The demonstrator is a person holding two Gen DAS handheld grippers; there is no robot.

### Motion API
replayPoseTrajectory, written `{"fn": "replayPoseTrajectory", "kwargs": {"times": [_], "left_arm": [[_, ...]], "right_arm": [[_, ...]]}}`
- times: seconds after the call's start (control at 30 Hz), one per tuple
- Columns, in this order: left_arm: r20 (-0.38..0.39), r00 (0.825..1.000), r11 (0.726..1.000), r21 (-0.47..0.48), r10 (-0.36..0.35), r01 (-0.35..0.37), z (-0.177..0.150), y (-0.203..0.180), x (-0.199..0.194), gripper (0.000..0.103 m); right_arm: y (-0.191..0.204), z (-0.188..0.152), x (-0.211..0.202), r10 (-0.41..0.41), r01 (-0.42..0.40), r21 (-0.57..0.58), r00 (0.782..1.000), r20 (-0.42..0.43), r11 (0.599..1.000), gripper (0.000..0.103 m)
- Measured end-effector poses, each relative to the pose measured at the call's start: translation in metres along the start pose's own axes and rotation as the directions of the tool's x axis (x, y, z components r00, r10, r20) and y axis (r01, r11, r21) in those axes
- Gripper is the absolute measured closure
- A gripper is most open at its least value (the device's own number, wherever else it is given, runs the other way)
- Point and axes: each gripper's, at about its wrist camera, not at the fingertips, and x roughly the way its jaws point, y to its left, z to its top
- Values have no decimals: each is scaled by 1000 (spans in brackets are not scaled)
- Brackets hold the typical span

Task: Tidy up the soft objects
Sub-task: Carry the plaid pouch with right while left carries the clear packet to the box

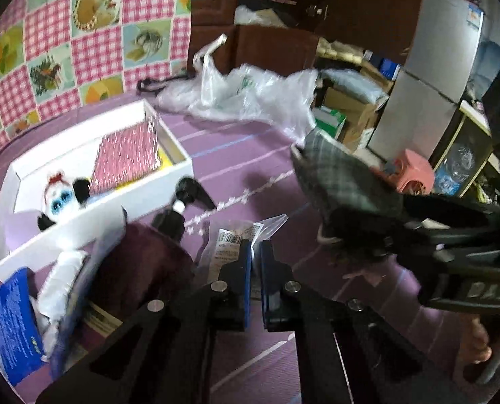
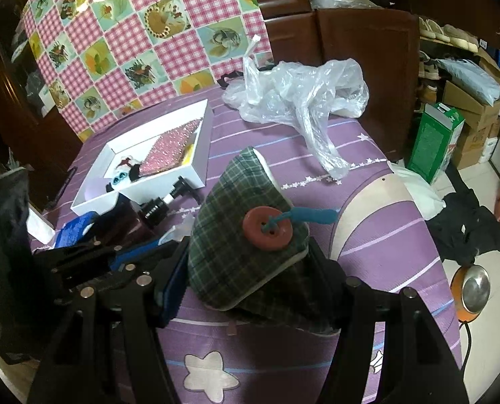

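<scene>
My right gripper (image 2: 250, 269) is shut on a green plaid fabric pouch (image 2: 236, 232) with a red button (image 2: 266, 224) and a teal loop, held above the purple cloth. The pouch also shows in the left wrist view (image 1: 344, 178), in the right gripper (image 1: 367, 222). My left gripper (image 1: 256, 259) is shut and empty, over a small clear packet (image 1: 233, 239). A white box (image 1: 174, 165) at the left holds a pink glitter item (image 1: 129, 158) and a small panda-like plush toy (image 1: 61, 195). The box shows in the right wrist view too (image 2: 203, 141).
Clear plastic bags (image 2: 300, 91) lie at the table's far side. A black lens-like object (image 1: 182, 202), a maroon item (image 1: 142, 269) and a blue-and-white pack (image 1: 11, 323) lie near the box. Cartons (image 2: 435, 141), a pink stool (image 1: 415, 171) and dark clothes (image 2: 468, 225) are on the floor to the right.
</scene>
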Motion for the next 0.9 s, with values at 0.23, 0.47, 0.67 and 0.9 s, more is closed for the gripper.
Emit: {"fn": "replayPoseTrajectory", "kwargs": {"times": [0.23,0.47,0.67,0.9], "left_arm": [[83,996,998,-43,-42,45,12,3,-34,100],[165,986,997,-73,-18,30,22,19,-64,100],[221,974,990,-143,46,-14,29,58,-83,100],[250,958,957,-284,138,-64,36,135,-96,100]], "right_arm": [[5,12,-21,65,-66,15,996,55,998,38],[39,31,-23,140,-140,-7,989,52,990,38],[78,58,-10,162,-161,-59,986,27,985,38],[125,92,22,174,-169,-164,985,12,972,38]]}}
